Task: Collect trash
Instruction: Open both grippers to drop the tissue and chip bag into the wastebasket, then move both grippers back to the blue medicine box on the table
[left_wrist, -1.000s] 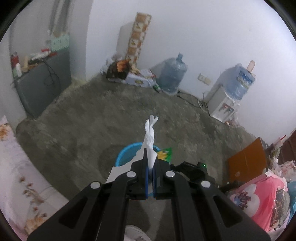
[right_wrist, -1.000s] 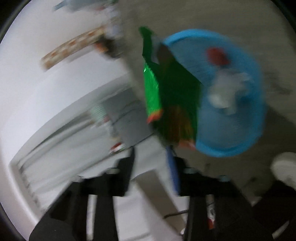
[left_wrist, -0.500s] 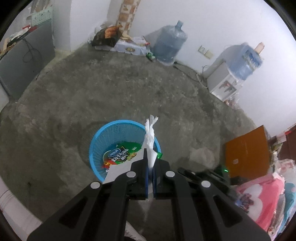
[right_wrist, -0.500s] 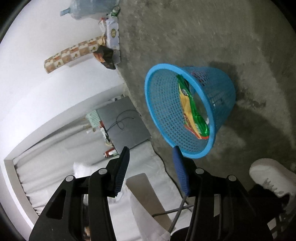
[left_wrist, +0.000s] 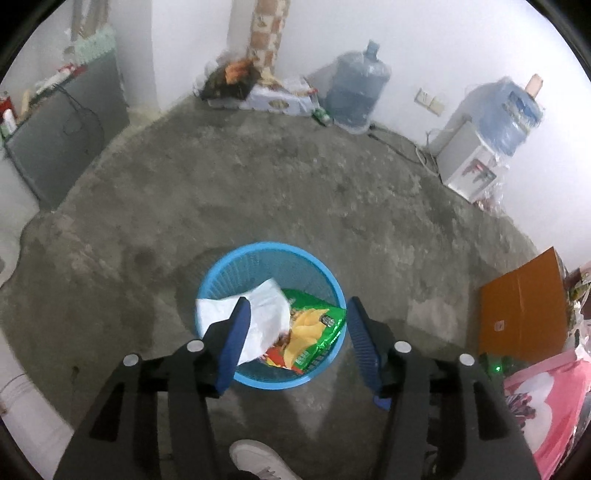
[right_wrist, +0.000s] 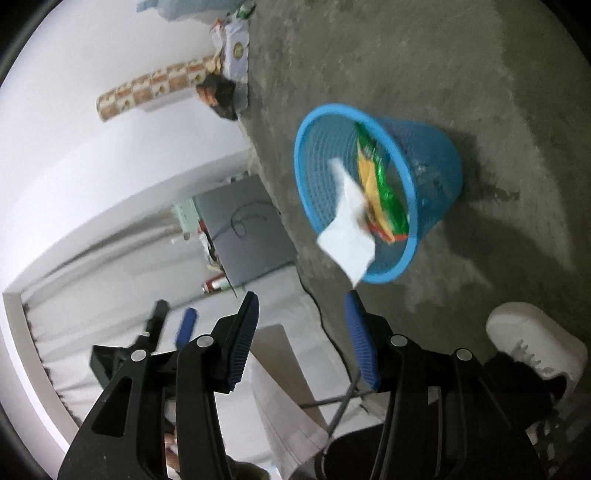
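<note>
Bare concrete floor (left_wrist: 295, 192), blue basket (left_wrist: 271, 251) standing on it. Left gripper (left_wrist: 295, 328) jaws have just been opening, now spread above the basket, nothing gripped; white paper (left_wrist: 258, 314) sits at the rim over a green snack bag (left_wrist: 314, 332). Right gripper (right_wrist: 301, 325) released, empty, near side of the basket.

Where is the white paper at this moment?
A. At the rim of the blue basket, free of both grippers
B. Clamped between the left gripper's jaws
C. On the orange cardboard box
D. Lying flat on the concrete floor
A: the white paper hangs over the blue basket's rim beside the green snack bag, with the left gripper's jaws apart.
</note>
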